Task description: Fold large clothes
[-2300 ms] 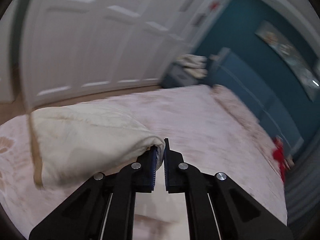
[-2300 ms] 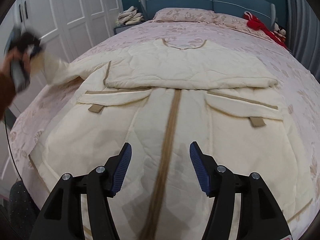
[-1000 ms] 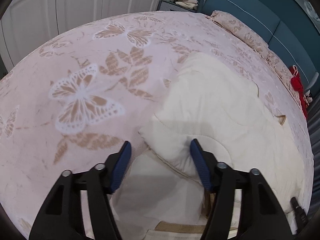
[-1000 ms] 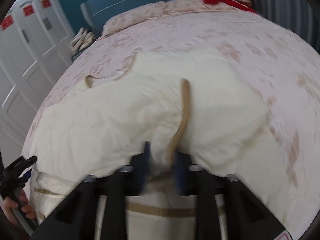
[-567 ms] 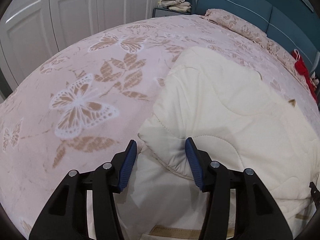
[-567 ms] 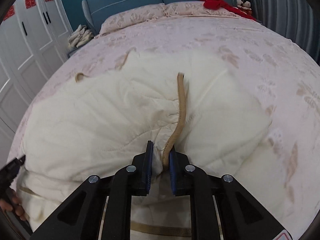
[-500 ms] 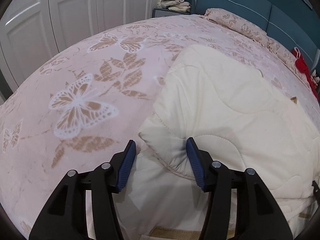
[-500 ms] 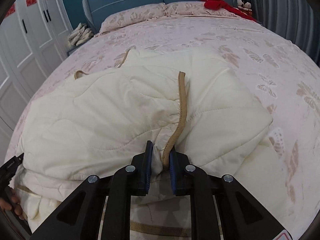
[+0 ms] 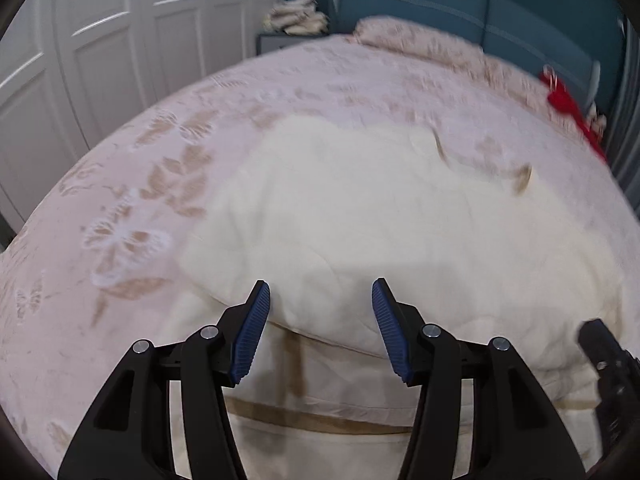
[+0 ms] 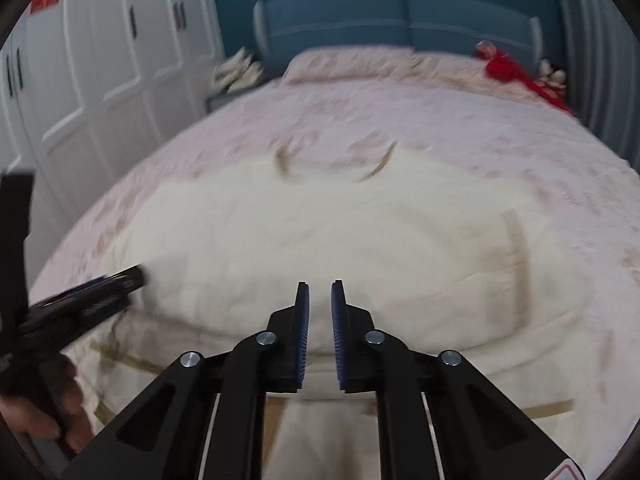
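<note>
Half a second back your right tongs pinched the tan trim of the cream quilted coat; now they sit clear of it, blue pads a narrow gap apart and closing on nothing. Your left tongs hang apart over the folded edge, gripping nothing. Your coat lies folded over itself on the pink butterfly-print bed, with both views blurred.

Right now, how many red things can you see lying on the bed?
1: a red item at the far right corner of the bed, by the headboard, beside the pillows. It is too blurred to identify. The cream coat could hide others.
</note>
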The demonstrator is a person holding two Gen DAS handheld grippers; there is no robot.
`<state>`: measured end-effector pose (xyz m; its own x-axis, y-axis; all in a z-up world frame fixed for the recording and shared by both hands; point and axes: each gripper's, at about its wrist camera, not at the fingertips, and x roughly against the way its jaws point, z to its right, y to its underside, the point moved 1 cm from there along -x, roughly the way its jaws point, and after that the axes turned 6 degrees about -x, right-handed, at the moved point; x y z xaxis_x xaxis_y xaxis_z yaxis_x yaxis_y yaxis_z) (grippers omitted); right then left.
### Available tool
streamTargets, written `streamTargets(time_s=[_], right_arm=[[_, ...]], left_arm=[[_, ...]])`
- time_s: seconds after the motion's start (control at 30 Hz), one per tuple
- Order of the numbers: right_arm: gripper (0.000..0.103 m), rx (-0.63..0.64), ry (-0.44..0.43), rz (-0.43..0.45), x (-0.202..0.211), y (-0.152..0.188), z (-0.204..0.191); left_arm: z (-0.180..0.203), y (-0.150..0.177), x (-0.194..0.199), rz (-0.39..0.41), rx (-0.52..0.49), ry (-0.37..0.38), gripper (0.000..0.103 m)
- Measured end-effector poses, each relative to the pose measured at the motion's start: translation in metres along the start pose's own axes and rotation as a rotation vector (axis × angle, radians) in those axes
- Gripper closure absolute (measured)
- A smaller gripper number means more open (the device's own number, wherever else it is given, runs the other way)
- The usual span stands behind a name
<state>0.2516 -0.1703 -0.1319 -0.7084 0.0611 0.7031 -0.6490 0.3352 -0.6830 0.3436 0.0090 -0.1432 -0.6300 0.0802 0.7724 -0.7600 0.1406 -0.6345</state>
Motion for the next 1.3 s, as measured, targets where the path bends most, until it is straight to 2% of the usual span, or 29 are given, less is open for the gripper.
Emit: streamTargets(time_s=[0.07,0.27,0.53,0.9,1.3], right_arm=[[0.094,-0.014,-0.001,-0.068,-0.021,0.009,0.000],[0.096,0.005,0.025,-0.093,-0.035,0.028,0.005],[0.096,0.034,0.052,-0.064,-0.040,0.035,-0.002],[0.096,0.004,0.029,-0.041,-0.043,0.038,0.003],[0.097,0.024,0.061,-0.018,-0.045,0.041,-0.004]], left_arm=[[0.007,0.007,-0.009,-0.001,-0.027,-0.026,0.052],[0.013,0.018,-0.021,0.024,-0.070,-0.059,0.050],[0.017,0.025,-0.024,0.052,-0.083,-0.086,0.049],[0.024,0.028,-0.028,0.072,-0.111,-0.138,0.049],[0.028,0.031,-0.030,0.083,-0.129,-0.170,0.049]])
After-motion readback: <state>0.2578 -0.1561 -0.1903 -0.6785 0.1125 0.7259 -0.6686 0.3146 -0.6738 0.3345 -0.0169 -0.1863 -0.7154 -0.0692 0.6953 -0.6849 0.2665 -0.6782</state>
